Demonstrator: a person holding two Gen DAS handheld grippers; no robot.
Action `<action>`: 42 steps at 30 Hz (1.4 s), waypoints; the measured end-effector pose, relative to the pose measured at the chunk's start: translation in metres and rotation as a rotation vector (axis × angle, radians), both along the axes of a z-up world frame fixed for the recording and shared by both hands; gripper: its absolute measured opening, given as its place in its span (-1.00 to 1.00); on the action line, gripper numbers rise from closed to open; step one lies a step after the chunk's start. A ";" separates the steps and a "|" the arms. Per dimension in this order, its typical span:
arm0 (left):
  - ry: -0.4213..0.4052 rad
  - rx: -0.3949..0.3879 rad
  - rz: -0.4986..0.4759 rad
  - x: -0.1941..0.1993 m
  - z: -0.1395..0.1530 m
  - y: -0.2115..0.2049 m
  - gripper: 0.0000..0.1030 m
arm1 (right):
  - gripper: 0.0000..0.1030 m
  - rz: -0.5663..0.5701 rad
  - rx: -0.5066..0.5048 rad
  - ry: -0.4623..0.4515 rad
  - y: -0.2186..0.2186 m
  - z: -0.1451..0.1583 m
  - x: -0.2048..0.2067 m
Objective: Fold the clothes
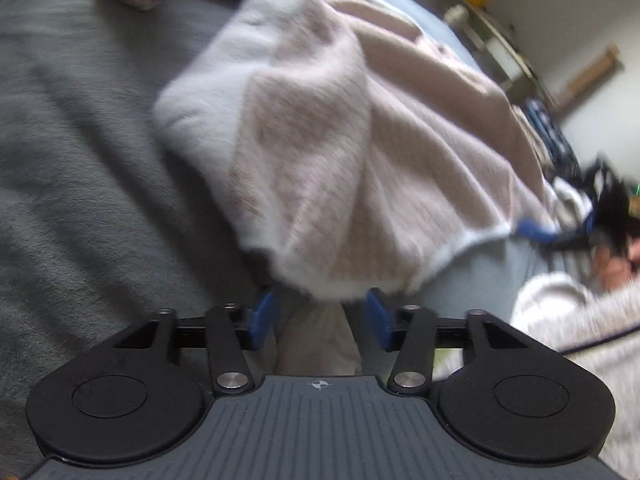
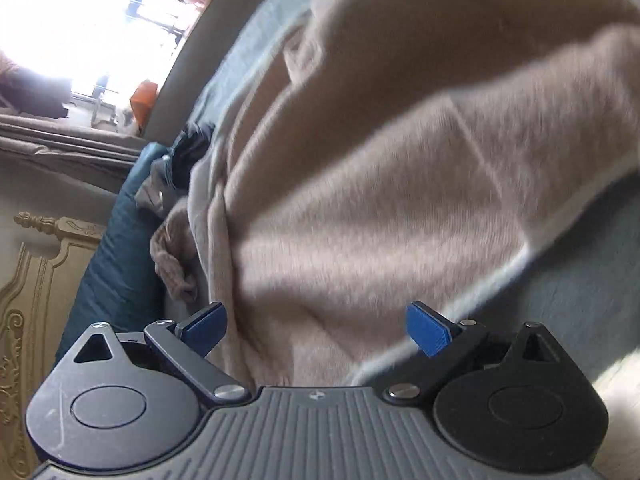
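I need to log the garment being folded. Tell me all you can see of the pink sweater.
The pink sweater is a fluffy pale pink knit with a white-looking edge along its hem. It lies rumpled and partly folded over itself on a grey blanket. One bunched fold reaches between the blue fingers of the left gripper, which stand apart from it. The right gripper is open over it.
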State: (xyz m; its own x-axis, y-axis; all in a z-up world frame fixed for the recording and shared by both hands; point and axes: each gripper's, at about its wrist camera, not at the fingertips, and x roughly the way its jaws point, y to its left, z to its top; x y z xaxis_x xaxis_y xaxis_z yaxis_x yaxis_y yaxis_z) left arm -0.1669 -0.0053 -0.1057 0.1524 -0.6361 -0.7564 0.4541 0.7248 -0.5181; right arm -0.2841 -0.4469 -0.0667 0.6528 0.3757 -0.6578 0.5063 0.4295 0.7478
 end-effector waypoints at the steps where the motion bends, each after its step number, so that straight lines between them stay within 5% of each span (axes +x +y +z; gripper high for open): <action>1: -0.004 -0.012 0.030 0.002 -0.003 0.000 0.16 | 0.90 0.004 0.057 0.037 0.007 -0.014 0.001; 4: 0.004 -0.032 0.086 0.008 -0.013 -0.007 0.17 | 0.90 -0.011 0.174 0.124 0.022 -0.045 0.001; 9: -0.051 -0.049 0.170 0.011 -0.020 -0.015 0.06 | 0.90 -0.028 0.173 0.169 0.041 -0.062 0.005; 12: -0.053 -0.055 0.210 0.015 -0.023 -0.017 -0.38 | 0.89 -0.067 0.151 0.170 0.046 -0.067 0.009; 14: -0.068 -0.050 0.232 0.016 -0.022 -0.017 -0.86 | 0.77 -0.084 0.128 0.129 0.049 -0.065 0.014; 18: -0.137 -0.076 0.277 0.014 -0.005 -0.012 -0.91 | 0.51 -0.115 0.077 0.061 0.052 -0.066 0.022; 19: -0.159 -0.093 0.287 0.012 0.003 -0.009 -0.92 | 0.32 -0.122 0.064 0.046 0.053 -0.067 0.024; 22: -0.217 -0.176 0.308 0.009 0.035 0.007 -0.92 | -0.72 -0.119 0.013 0.009 0.055 -0.065 0.030; 23: -0.242 -0.204 0.304 0.008 0.048 0.014 -0.92 | -0.80 -0.102 -0.013 0.000 0.057 -0.062 0.031; 28: -0.349 -0.267 0.245 -0.007 0.108 0.041 -0.93 | -0.87 0.099 -0.172 -0.082 0.073 -0.016 0.034; 31: -0.330 -0.269 0.224 -0.019 0.123 0.052 -0.93 | -0.89 0.213 -0.196 -0.070 0.081 0.004 0.027; 36: -0.292 -0.194 0.213 -0.032 0.111 0.053 -0.93 | -0.89 0.338 -0.206 0.013 0.091 0.014 -0.003; 42: -0.236 -0.109 0.211 -0.027 0.079 0.049 -0.93 | -0.90 0.347 -0.150 0.145 0.091 -0.014 -0.012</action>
State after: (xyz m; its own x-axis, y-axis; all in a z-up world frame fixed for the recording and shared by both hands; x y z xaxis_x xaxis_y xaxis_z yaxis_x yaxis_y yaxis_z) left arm -0.1935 0.0439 -0.0263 0.4519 -0.6474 -0.6137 0.4169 0.7615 -0.4963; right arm -0.2964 -0.3561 -0.0811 0.4007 0.4505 -0.7978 0.4074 0.6924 0.5955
